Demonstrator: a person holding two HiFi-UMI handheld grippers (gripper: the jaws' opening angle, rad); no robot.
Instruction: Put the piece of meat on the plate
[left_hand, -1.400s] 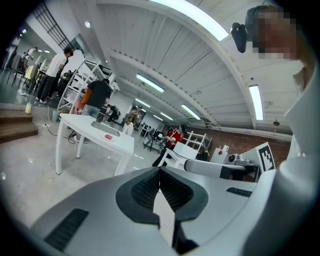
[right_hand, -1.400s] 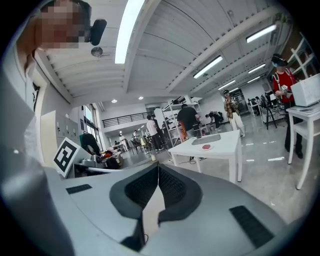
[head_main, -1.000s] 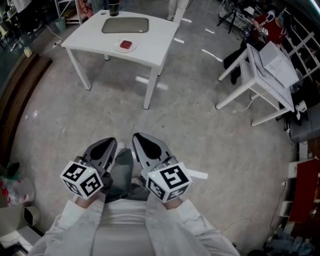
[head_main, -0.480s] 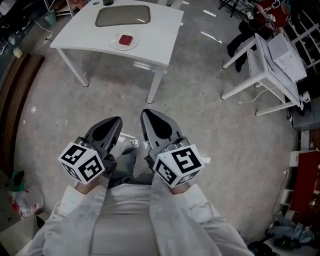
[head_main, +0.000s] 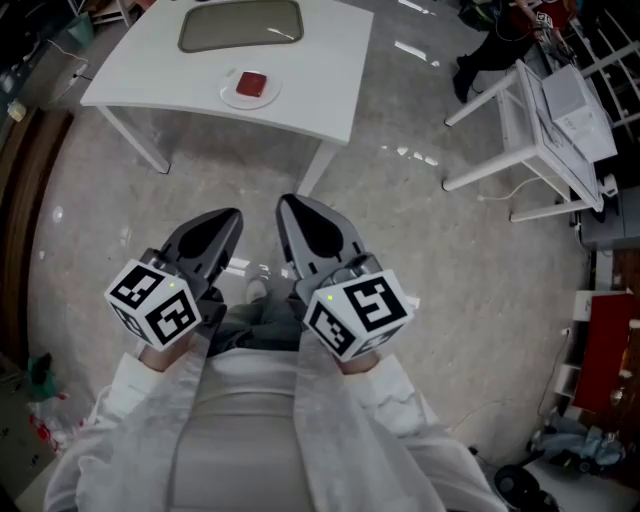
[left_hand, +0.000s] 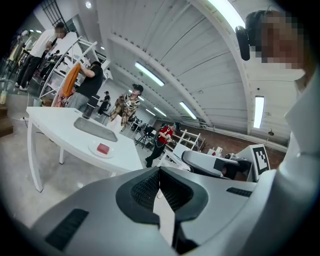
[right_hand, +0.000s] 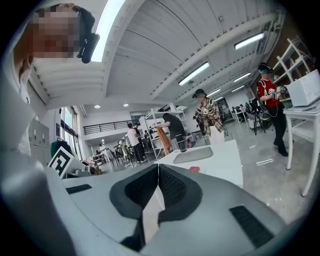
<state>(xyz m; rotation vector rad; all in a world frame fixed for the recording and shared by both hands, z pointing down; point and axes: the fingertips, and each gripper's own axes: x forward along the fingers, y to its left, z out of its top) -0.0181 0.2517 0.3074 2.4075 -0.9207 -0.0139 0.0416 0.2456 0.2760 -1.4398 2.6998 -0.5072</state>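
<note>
The piece of meat (head_main: 251, 83) lies on the plate (head_main: 230, 97) on the white table (head_main: 330, 60), well ahead of both grippers. The left gripper (head_main: 228, 216) and right gripper (head_main: 291, 204) sit side by side, jaws pressed together on nothing.

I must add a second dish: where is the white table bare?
The table is bare on its right side, beside the grey tray and the plate, and at its near left corner. The middle is crowded: the plate with the meat lies before the tray.
</note>
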